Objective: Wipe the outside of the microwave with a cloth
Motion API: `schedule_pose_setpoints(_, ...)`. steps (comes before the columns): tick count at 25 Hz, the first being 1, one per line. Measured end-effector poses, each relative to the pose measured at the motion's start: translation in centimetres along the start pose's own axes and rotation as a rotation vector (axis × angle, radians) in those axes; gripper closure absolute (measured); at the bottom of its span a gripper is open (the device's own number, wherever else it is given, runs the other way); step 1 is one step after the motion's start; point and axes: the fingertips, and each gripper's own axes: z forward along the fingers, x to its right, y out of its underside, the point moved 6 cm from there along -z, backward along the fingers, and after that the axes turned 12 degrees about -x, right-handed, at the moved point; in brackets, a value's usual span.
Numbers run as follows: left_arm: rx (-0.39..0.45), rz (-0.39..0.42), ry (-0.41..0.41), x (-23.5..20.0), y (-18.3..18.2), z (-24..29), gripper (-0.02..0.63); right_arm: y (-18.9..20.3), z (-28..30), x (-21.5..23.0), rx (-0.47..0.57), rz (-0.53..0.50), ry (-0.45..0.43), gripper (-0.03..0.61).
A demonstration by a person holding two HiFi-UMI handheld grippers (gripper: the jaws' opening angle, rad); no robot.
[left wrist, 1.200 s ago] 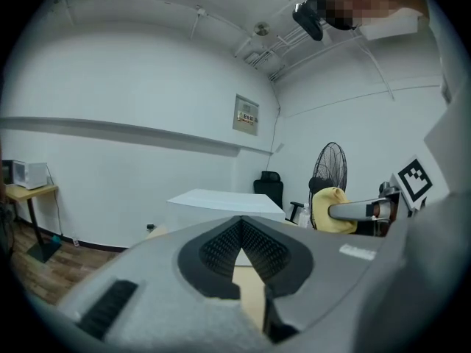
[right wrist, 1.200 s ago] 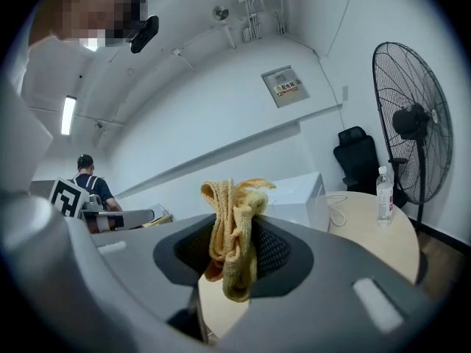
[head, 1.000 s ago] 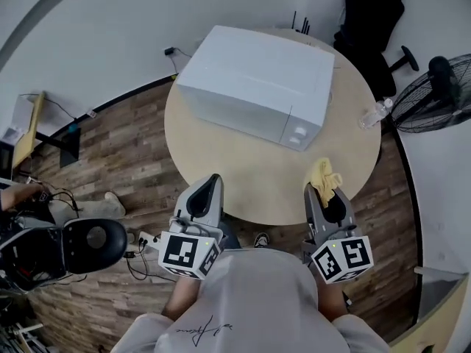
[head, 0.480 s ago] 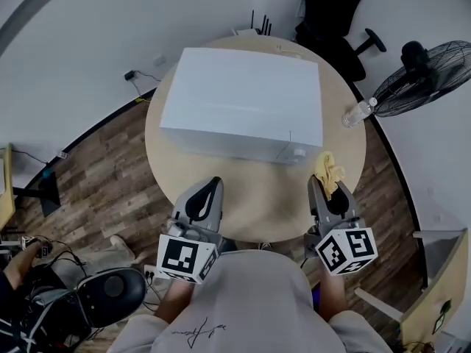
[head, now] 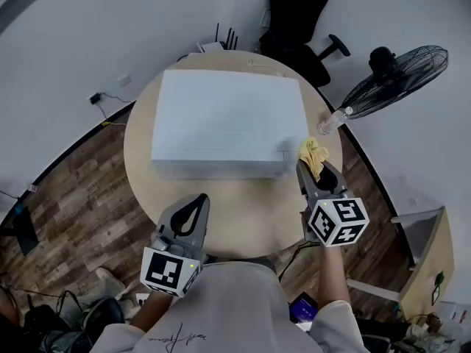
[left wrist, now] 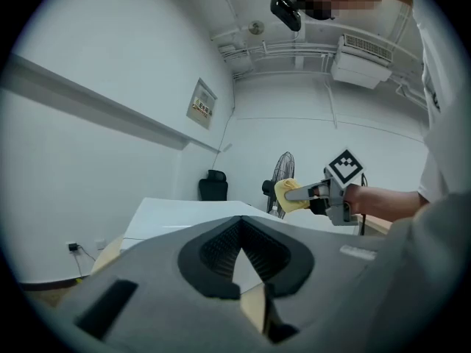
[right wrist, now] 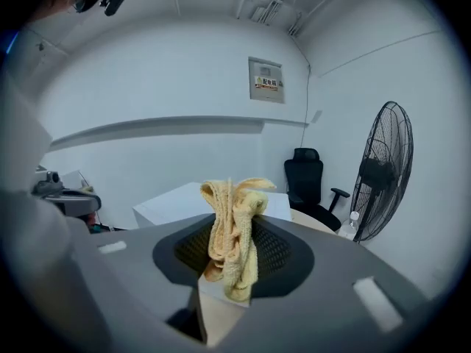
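Observation:
A white microwave [head: 224,120] stands on a round beige table [head: 243,212], its door side toward me. My right gripper [head: 313,166] is shut on a bunched yellow cloth [head: 312,155] just off the microwave's front right corner. In the right gripper view the cloth [right wrist: 234,237] stands up between the jaws, with the microwave [right wrist: 180,201] beyond. My left gripper [head: 190,213] hangs over the table's near edge, shut with nothing in it. The left gripper view shows the microwave top [left wrist: 176,215] and the right gripper with the cloth [left wrist: 291,195].
A clear plastic bottle [head: 331,121] stands at the table's right edge. A black floor fan [head: 394,76] and a black office chair [head: 294,20] are behind the table on the right. A router [head: 213,46] sits at the table's far edge. Wood floor surrounds the table.
The head view has swung round so the microwave faces me squarely. My right gripper with the cloth has moved up toward the microwave's front right corner. The left gripper has dropped back a little.

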Motion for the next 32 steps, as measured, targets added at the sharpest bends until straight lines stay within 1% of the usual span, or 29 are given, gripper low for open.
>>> schedule_pose_setpoints(3,-0.009,0.019,0.028,-0.8,-0.3,0.4,0.621,-1.4,2.5,1.2,-0.05,-0.031,0.064,0.442)
schedule_pose_setpoints(5,-0.015,0.019,0.033,-1.3,-0.4,0.6,0.621,-2.3,4.4,1.8,-0.079,-0.06,0.114,0.442)
schedule_pose_setpoints(7,-0.016,0.013,0.029,-1.5,-0.5,0.7,0.621,-3.2,6.2,2.4,-0.096,-0.074,0.145,0.442)
schedule_pose_setpoints(11,-0.021,-0.004,0.017,-1.5,-0.5,0.9,0.621,-5.0,9.4,4.3,-0.107,-0.042,0.158,0.442)
schedule_pose_setpoints(14,-0.027,-0.031,0.012,-1.5,-0.3,1.0,0.621,-6.2,11.7,6.1,-0.144,-0.017,0.176,0.442)
schedule_pose_setpoints(18,-0.055,-0.019,0.003,-1.3,0.0,1.4,0.621,-7.8,14.6,8.1,-0.176,0.019,0.202,0.442)
schedule_pose_setpoints(20,-0.057,-0.029,0.004,-1.1,0.1,1.6,0.621,-8.4,15.9,9.2,-0.194,0.029,0.214,0.443)
schedule_pose_setpoints(27,-0.073,-0.032,-0.004,-1.1,0.0,2.6,0.621,-9.8,20.2,12.5,-0.27,0.096,0.217,0.443)
schedule_pose_setpoints(32,-0.081,-0.042,-0.01,-1.2,0.2,3.0,0.621,-10.4,22.1,14.0,-0.333,0.094,0.241,0.443)
